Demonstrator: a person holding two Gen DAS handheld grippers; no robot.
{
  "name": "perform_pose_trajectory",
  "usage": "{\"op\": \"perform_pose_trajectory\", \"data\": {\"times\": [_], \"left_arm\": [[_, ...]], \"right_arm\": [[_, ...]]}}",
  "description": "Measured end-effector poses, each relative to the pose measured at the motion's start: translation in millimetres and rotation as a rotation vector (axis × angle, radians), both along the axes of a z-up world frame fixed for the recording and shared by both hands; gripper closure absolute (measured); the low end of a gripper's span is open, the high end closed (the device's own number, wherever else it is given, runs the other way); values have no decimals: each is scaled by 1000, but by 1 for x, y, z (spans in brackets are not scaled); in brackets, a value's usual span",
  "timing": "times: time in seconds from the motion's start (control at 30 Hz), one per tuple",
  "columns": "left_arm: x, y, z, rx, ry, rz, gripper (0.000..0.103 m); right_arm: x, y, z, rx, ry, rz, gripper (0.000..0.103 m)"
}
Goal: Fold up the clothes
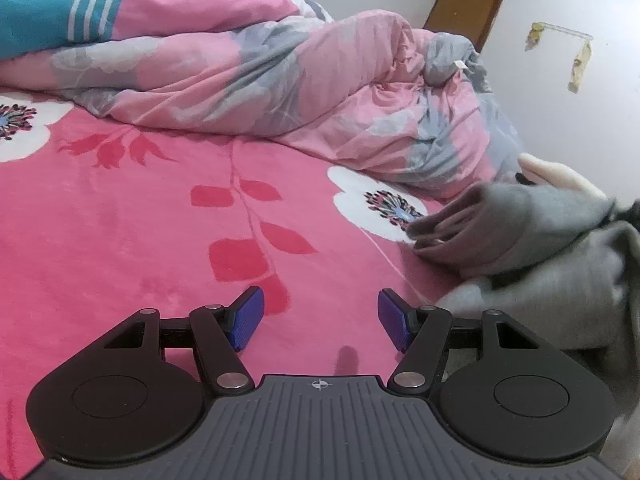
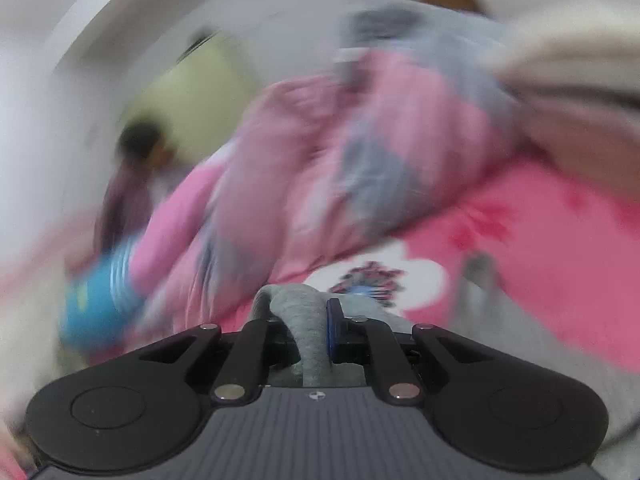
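Note:
A grey garment (image 1: 532,264) lies bunched at the right side of the bed in the left wrist view, one brownish-grey sleeve end pointing left over a white flower print. My left gripper (image 1: 320,322) hovers low over the pink bedspread, open, its blue pads (image 1: 248,316) wide apart and nothing between them; the garment is to its right, apart from it. In the blurred right wrist view my right gripper (image 2: 308,320) is shut on a fold of the grey garment (image 2: 304,320), which bulges up between the fingers and trails off to the right.
A rumpled pink and grey quilt (image 1: 256,68) lies heaped across the far side of the bed. A blue striped cushion (image 1: 48,4) sits at the far left. A cream-coloured cloth (image 1: 556,170) lies behind the garment. A blurred person (image 2: 136,176) is in the background.

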State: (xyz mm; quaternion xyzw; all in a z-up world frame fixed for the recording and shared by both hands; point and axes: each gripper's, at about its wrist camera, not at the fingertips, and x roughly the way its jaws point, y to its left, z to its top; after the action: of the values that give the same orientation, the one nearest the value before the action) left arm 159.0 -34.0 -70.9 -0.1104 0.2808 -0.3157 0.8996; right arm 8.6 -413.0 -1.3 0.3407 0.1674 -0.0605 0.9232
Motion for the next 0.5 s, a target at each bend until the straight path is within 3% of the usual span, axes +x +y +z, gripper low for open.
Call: {"op": "perform_pose_trajectory", "data": {"times": [0.17, 0.23, 0.3, 0.4, 0.5], "left_arm": [[-6, 1, 6, -39, 13, 10, 40], [-10, -2, 11, -56, 41, -6, 40], [-15, -4, 16, -69, 58, -20, 40], [-29, 3, 28, -132, 111, -43, 40], [-49, 18, 39, -213, 137, -44, 40]], "right_arm": [[-38, -59, -67, 380, -14, -128, 94], [-55, -55, -74, 387, -52, -114, 94], [-61, -43, -65, 321, -96, -60, 94], [-57, -9, -36, 132, -150, 88, 94], [-41, 54, -9, -93, -172, 306, 95]]}}
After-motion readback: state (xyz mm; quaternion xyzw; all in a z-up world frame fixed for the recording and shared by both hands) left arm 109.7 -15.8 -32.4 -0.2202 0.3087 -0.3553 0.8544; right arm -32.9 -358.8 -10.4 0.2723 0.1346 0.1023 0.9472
